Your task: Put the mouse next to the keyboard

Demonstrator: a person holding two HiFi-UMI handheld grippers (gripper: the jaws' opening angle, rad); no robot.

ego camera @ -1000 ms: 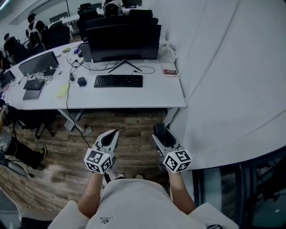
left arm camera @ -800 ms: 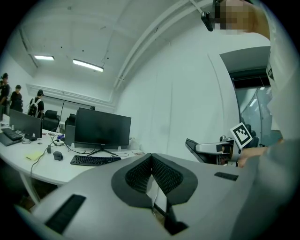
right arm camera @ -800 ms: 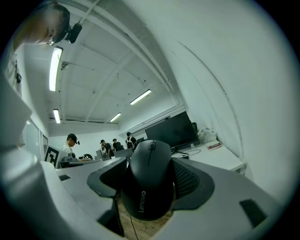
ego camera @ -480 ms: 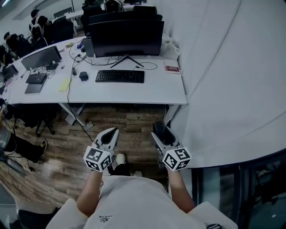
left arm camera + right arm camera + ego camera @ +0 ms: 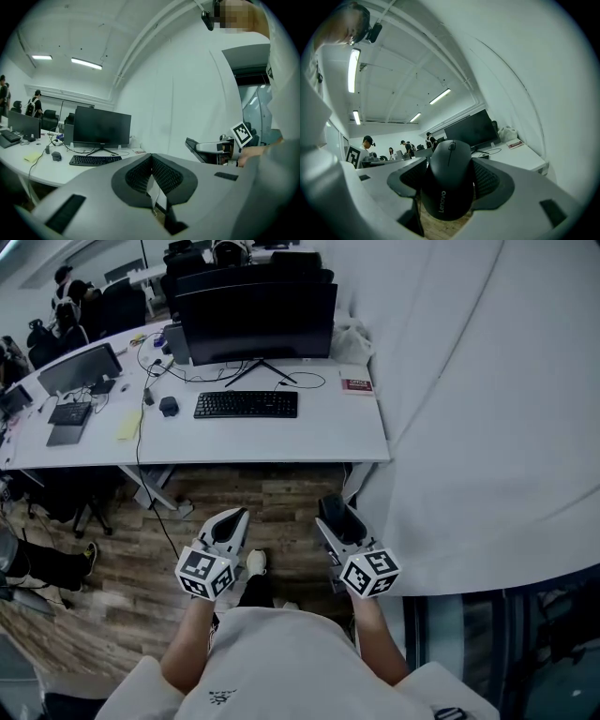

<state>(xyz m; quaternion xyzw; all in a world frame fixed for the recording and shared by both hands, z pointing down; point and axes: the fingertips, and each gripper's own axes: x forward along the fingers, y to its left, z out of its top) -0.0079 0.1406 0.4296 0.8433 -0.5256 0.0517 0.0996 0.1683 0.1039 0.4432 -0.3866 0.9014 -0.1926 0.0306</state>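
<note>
**Right gripper** [image 5: 336,512]: sits at the lower centre-right of the head view, above the wooden floor [image 5: 281,498]. Its jaws stand wide and pinch the mouse [image 5: 449,180] by its two sides, with the ribbed pads pressing on both flanks. The mouse is black, with a scroll wheel at its far end and a printed brand word at its near end. It fills the centre of the right gripper view. It is held off the desk and well apart from the keyboard.

**Left gripper** [image 5: 232,521]: sits at the lower centre-left of the head view, beside the right gripper. Its jaws are pressed together with nothing between them.

**Desk** [image 5: 328,437]: white, running across the upper half of the head view.
- The keyboard [image 5: 246,404] is black and lies near the upper centre, in front of the monitor [image 5: 255,322].
- A second mouse [image 5: 169,407] lies on the desk left of the keyboard and does not touch it.
- A small red-and-white card [image 5: 356,386] lies to the upper right of the keyboard.
- A yellow note [image 5: 131,427] lies further left.
- A smaller monitor [image 5: 80,371] and a second keyboard [image 5: 70,413] stand at the upper left.

**White wall** [image 5: 469,409]: fills the right side of the head view, next to the right end of the desk
</note>
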